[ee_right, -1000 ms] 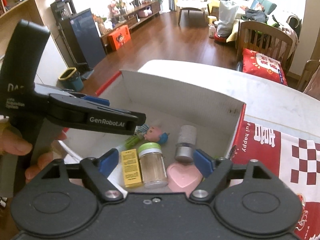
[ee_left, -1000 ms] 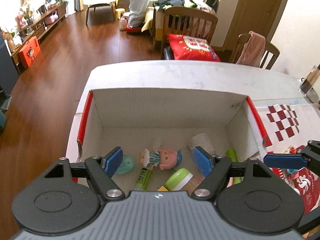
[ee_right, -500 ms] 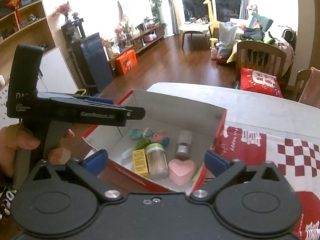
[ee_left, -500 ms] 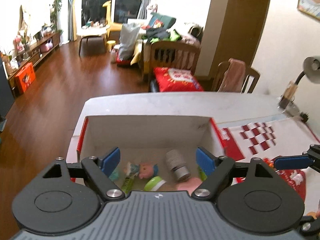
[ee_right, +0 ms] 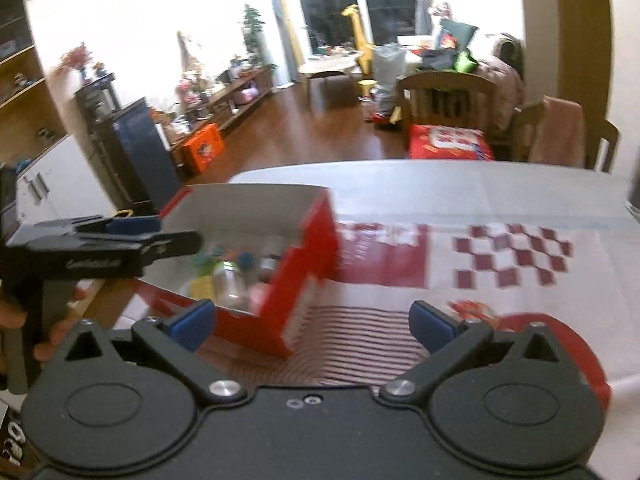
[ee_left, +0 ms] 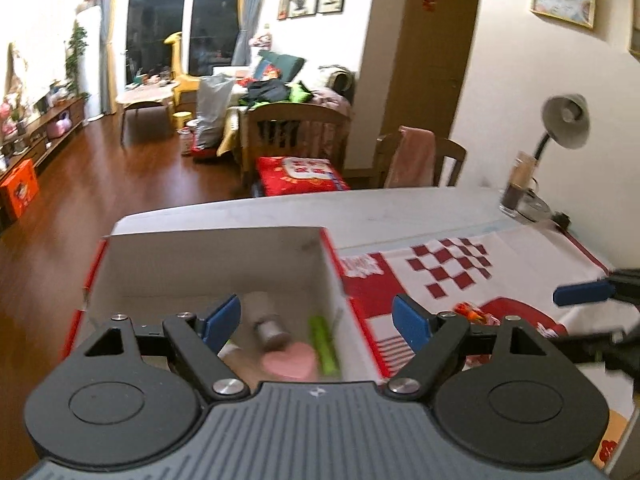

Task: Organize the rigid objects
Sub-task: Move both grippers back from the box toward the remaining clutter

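Note:
A red and white cardboard box [ee_left: 208, 264] sits at the table's left end and also shows in the right wrist view [ee_right: 308, 256]. Inside it lie a pink heart-shaped case [ee_left: 288, 364], a silver-capped cylinder [ee_left: 266, 324] and a green tube [ee_left: 326, 346]. A clear jar [ee_right: 228, 284] stands in it too. My left gripper [ee_left: 318, 318] is open and empty above the box's near right corner. My right gripper [ee_right: 312, 322] is open and empty over the cloth, right of the box. A small red-orange item [ee_left: 470, 314] lies on the cloth; it also shows in the right wrist view [ee_right: 470, 308].
A red and white checked cloth [ee_left: 460, 272] covers the table's right part. A desk lamp [ee_left: 564, 128] and a glass [ee_left: 518, 184] stand at the far right. Chairs [ee_left: 416, 160] stand behind the table. The left hand-held gripper [ee_right: 100, 248] shows at the left of the right wrist view.
Both grippers have pulled back, risen and swung right. The box now sits lower and further left in both views. Both stay open and empty.

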A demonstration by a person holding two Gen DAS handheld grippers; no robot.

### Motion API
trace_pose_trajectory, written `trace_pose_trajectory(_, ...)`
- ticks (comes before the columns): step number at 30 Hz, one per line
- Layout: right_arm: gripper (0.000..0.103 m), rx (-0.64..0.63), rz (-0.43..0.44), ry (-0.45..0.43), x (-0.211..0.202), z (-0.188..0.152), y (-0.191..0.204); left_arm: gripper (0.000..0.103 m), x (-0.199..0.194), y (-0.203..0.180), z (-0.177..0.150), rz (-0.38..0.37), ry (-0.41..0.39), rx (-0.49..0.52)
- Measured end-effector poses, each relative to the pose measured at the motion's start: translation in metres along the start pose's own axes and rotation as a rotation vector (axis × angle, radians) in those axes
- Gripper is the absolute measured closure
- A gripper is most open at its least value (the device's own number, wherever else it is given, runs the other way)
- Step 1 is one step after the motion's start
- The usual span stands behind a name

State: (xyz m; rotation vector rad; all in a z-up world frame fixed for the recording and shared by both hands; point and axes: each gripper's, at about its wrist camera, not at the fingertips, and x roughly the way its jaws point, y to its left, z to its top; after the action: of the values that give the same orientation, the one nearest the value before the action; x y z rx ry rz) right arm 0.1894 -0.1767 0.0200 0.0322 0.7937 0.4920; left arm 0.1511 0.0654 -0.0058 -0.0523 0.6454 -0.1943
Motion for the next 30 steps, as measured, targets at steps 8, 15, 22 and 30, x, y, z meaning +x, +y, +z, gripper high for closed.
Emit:
trace_pose_trajectory(8,0.0,0.036,-0.093,0.033,-0.007,-0.02,-0.059,0.02,0.027,-0.062,-0.017,-0.055,0.031,0.079)
trace_pose_trajectory(15,0.0,0.047,-0.124,0.062,-0.005,-0.029,-0.104,0.02,0.057,-0.103,-0.03,-0.068,0.056,0.111)
trace_pose_trajectory(22,0.001,0.027,-0.158,0.112,0.019,-0.025,-0.146,0.02,0.094,-0.13,-0.041,-0.066,0.094,0.115)
trace_pose_trajectory(30,0.005,0.018,-0.117,0.17,0.051,-0.021,-0.175,0.02,0.141,-0.147,-0.049,-0.073,0.165,0.09)
